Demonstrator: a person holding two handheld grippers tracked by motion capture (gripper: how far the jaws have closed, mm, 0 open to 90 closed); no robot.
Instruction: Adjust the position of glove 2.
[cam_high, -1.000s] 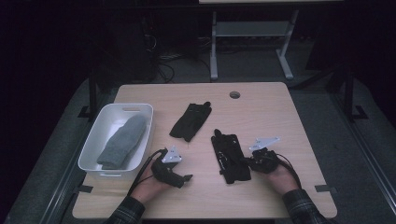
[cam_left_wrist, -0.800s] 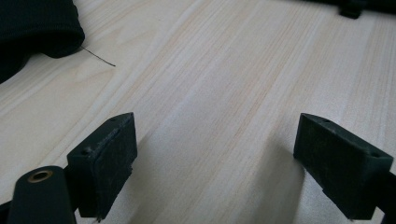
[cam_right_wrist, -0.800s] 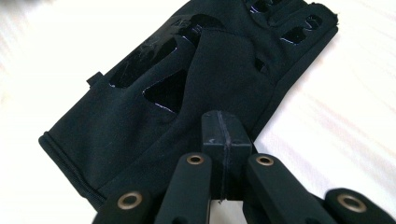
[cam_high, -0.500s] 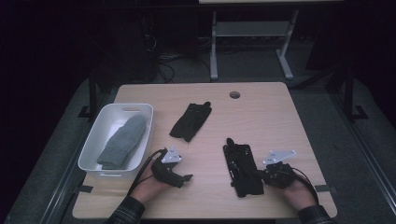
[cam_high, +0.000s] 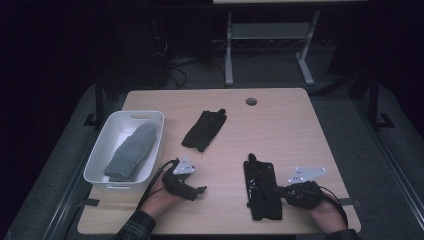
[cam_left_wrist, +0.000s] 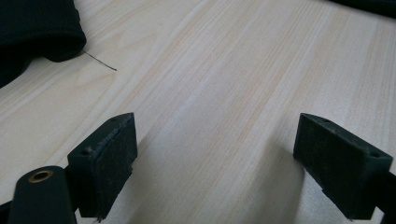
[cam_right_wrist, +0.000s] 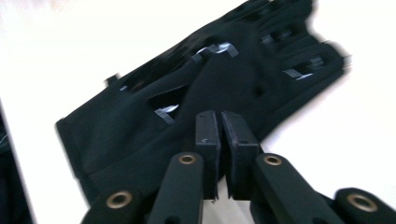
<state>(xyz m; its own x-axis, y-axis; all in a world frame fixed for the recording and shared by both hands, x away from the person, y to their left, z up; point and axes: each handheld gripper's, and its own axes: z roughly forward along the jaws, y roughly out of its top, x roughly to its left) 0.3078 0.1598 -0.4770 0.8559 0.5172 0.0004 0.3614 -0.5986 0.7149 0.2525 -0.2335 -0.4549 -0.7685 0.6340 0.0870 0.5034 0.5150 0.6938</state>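
A black glove lies flat near the table's front right, fingers pointing away from me. My right gripper comes in from the right and pinches a raised fold of this glove. Its jaws have just been opening and stand a hair apart, with the fabric still tented up between the tips. A second black glove lies at mid table. My left gripper rests open low over bare wood, with nothing between its pads; that glove's cuff lies beyond it.
A white bin at the left holds a grey sock. A round cable hole sits near the table's far edge. A metal stand is on the floor behind the table.
My right gripper has dragged the black glove to the right and toward the front edge. The left gripper and the other glove have stayed put.
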